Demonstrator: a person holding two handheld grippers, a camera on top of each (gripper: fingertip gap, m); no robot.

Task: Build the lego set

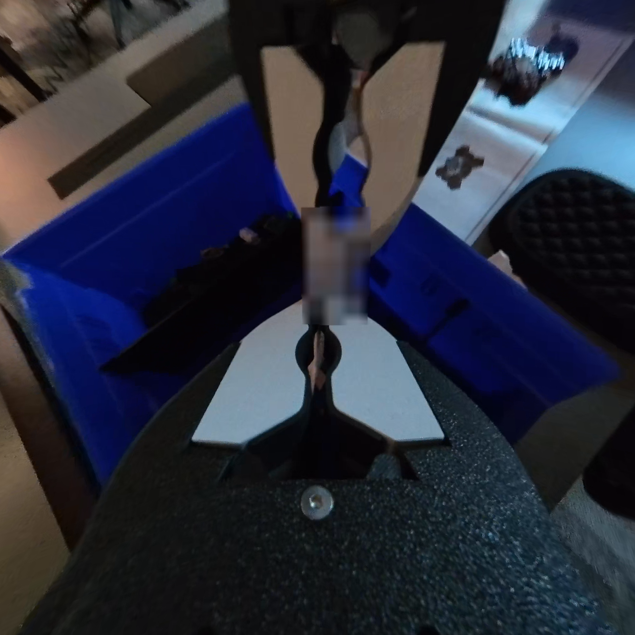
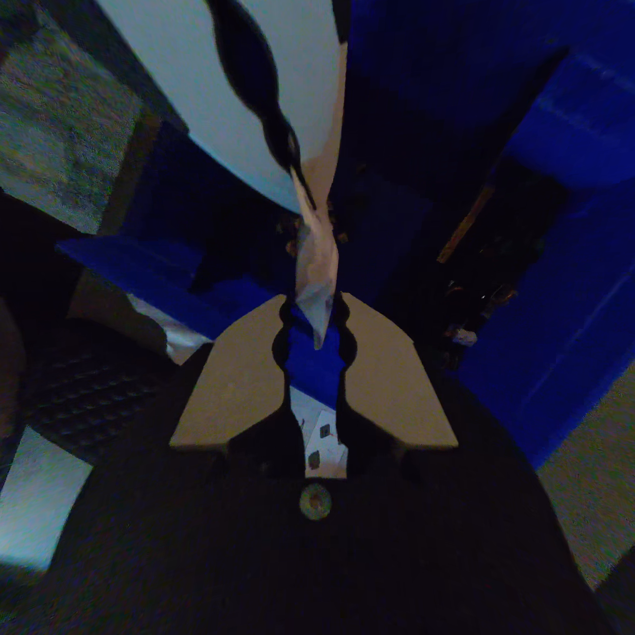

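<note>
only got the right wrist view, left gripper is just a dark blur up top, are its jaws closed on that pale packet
Observer: Yes. The left wrist view shows the left gripper with its jaws shut, and a thin edge of the pale packet pinched between them.
Operator: ok, anything past the blue bin on the right side
Observer: A white sheet lies there with dark bear-shaped pieces on it.
</note>
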